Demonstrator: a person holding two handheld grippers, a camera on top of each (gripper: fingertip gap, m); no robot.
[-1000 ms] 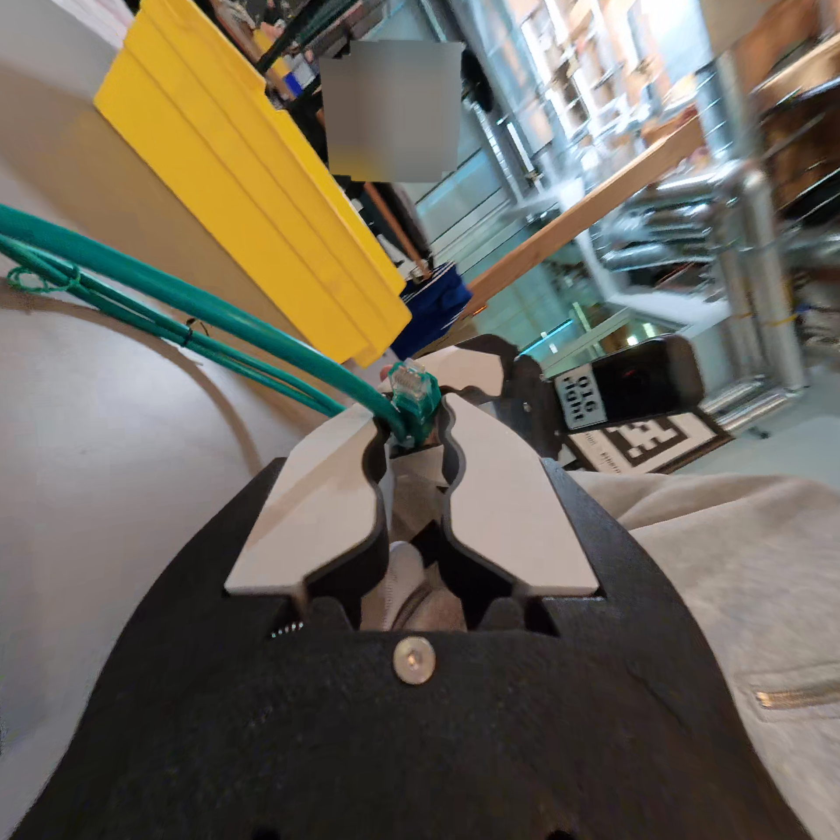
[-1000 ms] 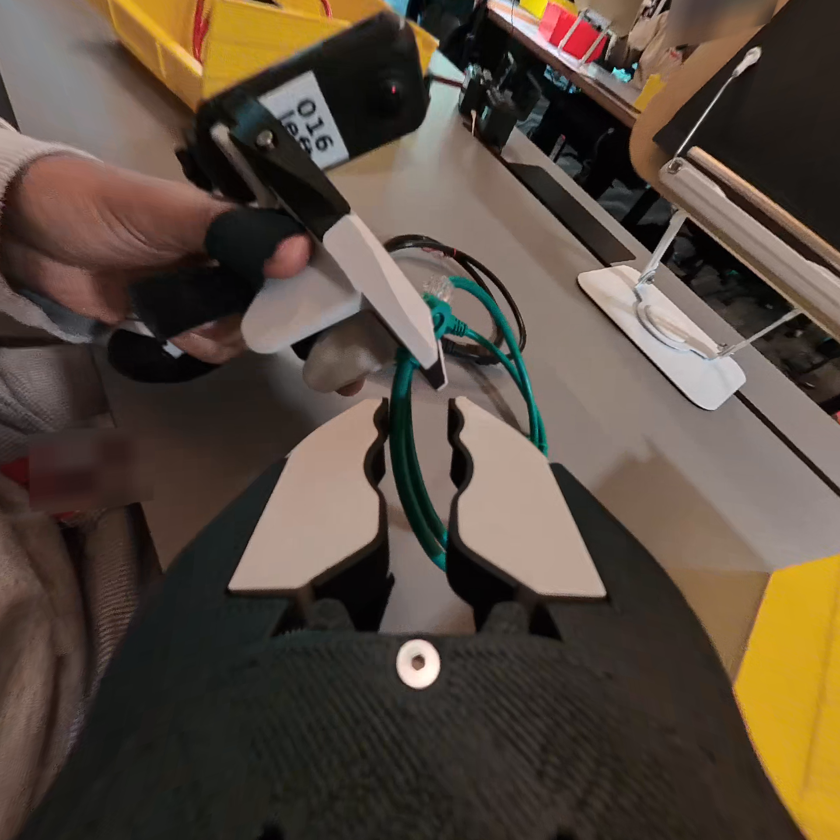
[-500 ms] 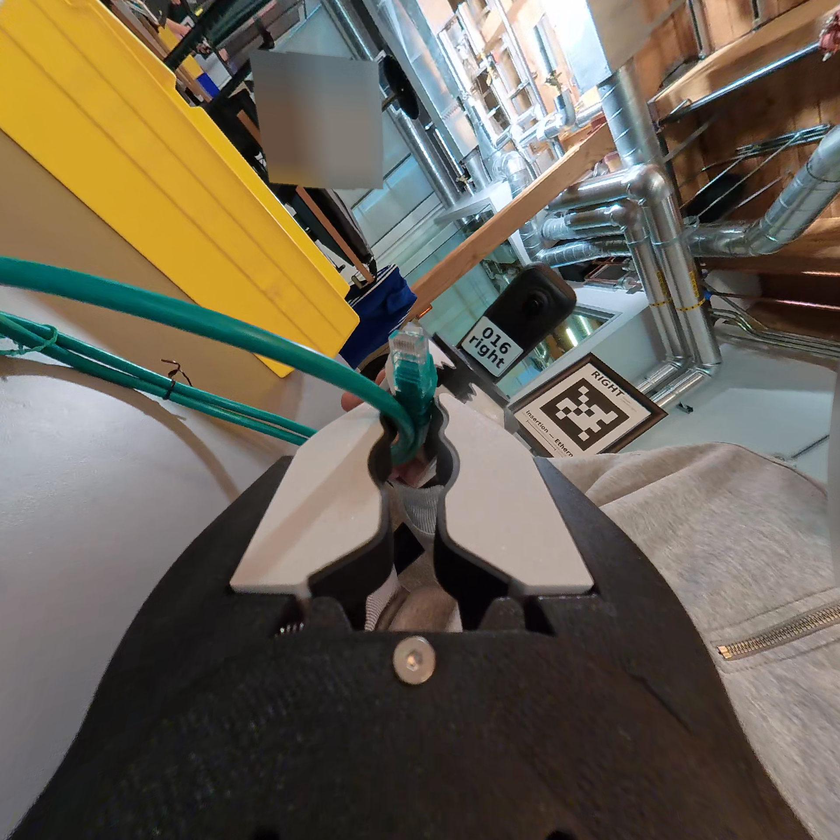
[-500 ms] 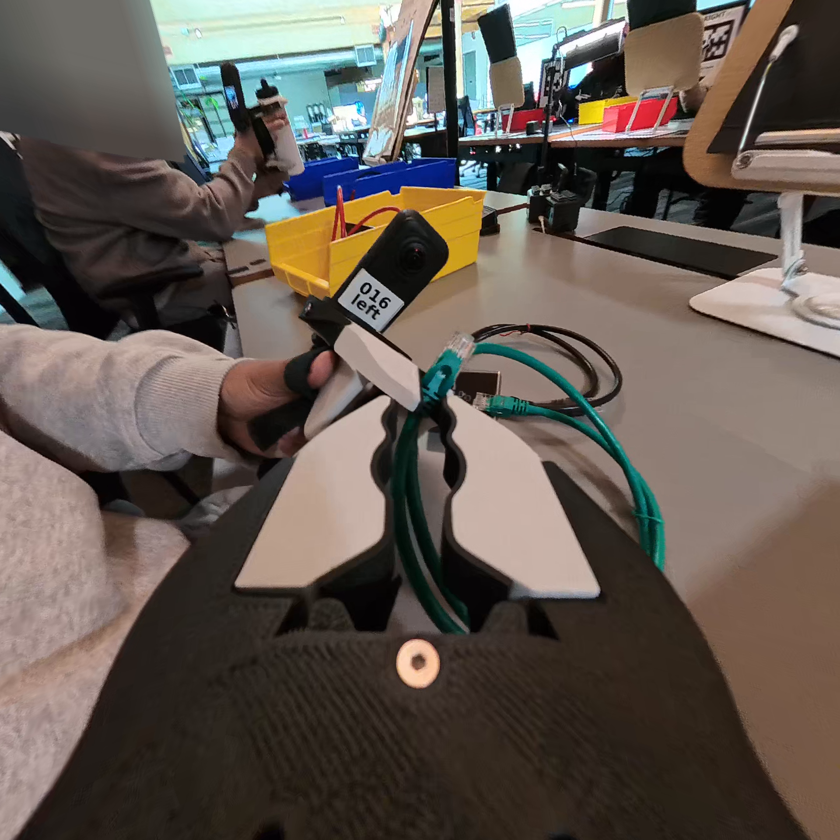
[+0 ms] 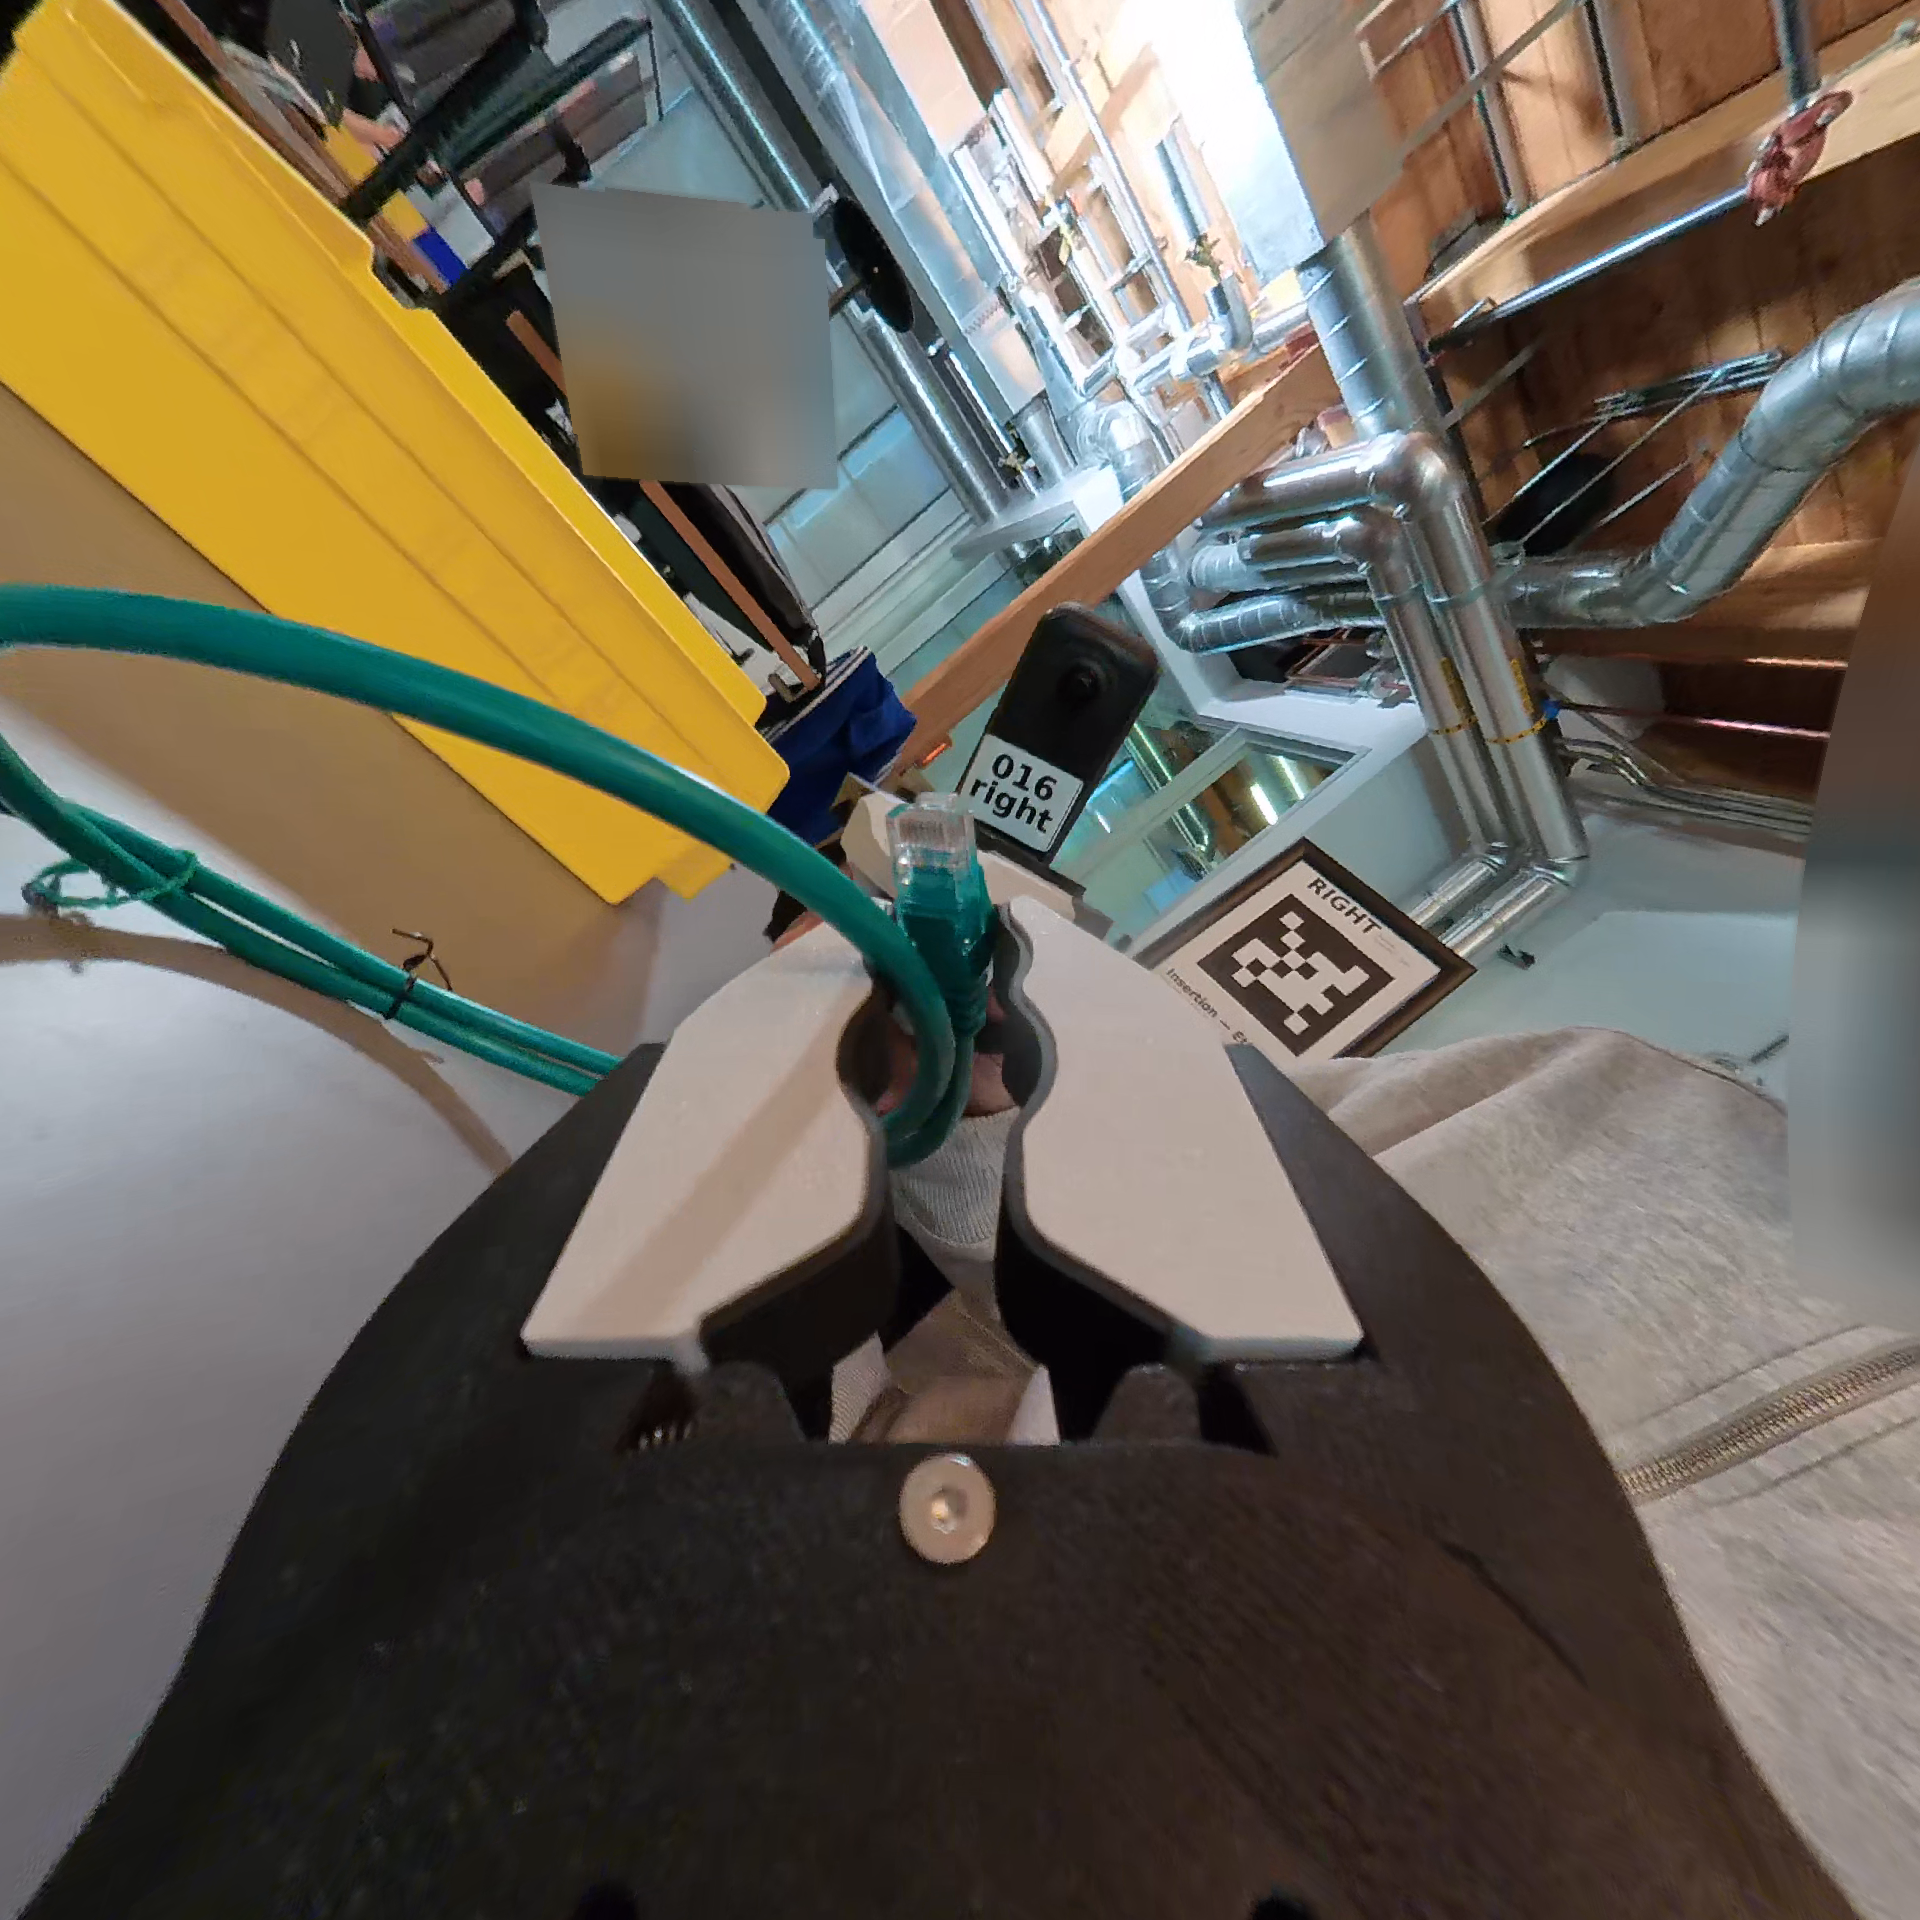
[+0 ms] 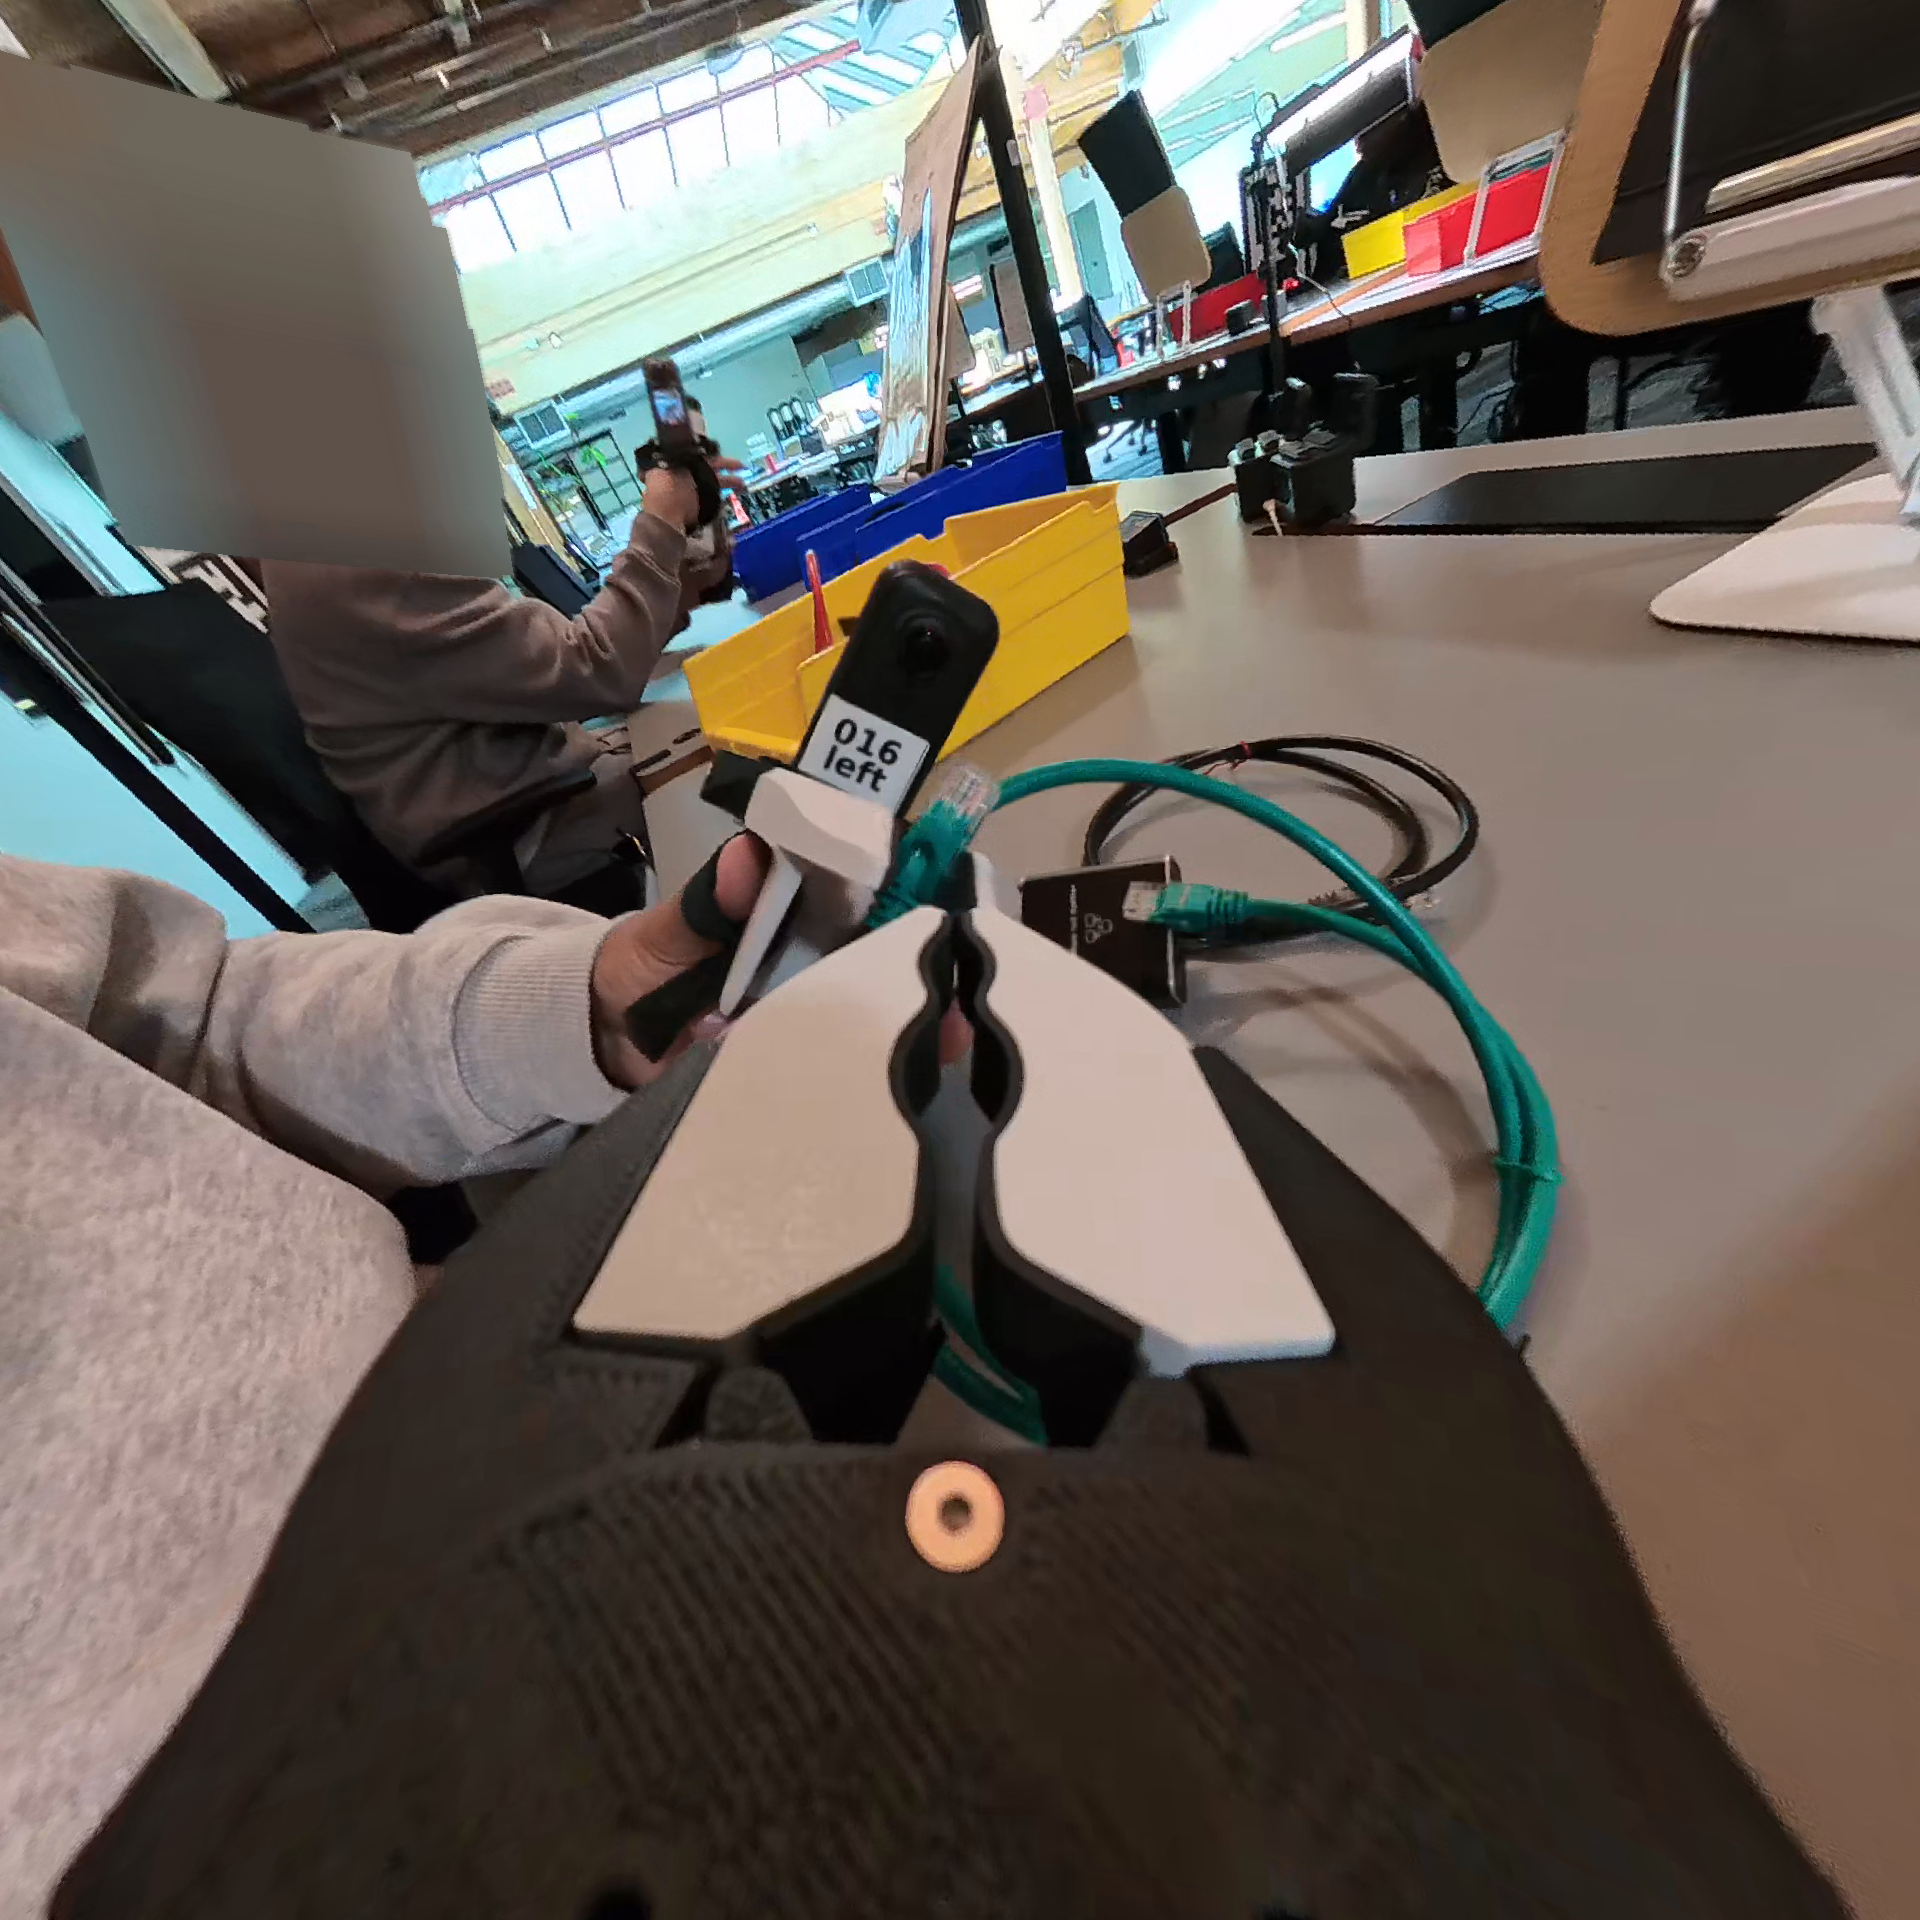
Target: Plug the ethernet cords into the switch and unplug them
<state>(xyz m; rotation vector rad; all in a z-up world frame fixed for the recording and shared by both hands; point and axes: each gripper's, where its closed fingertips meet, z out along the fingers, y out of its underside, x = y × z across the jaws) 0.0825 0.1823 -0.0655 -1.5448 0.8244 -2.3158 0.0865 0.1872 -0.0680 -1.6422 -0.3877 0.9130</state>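
Note:
My left gripper (image 5: 943, 940) is shut on the green boot of a green ethernet cord (image 5: 520, 717). The clear plug (image 5: 933, 831) sticks up past the fingertips. The right wrist view shows the same grasp (image 6: 920, 862), held above the table edge. My right gripper (image 6: 951, 920) is shut, its fingertips touching each other just below that plug. A strand of the green cord (image 6: 982, 1371) runs underneath its fingers. The switch, a small black box (image 6: 1107, 930), lies on the table with a second green plug (image 6: 1190, 902) resting at it.
A black cable loop (image 6: 1299, 748) lies behind the switch. A yellow bin (image 6: 997, 634) and blue bins (image 6: 914, 509) stand farther back. A white stand base (image 6: 1787, 582) is at the right. Another person (image 6: 436, 686) sits at the left.
My right gripper's fingers, which stood open around the green cord, have closed fully and the cord no longer shows between them. My left gripper kept hold of the plug, and both views tilted upward.

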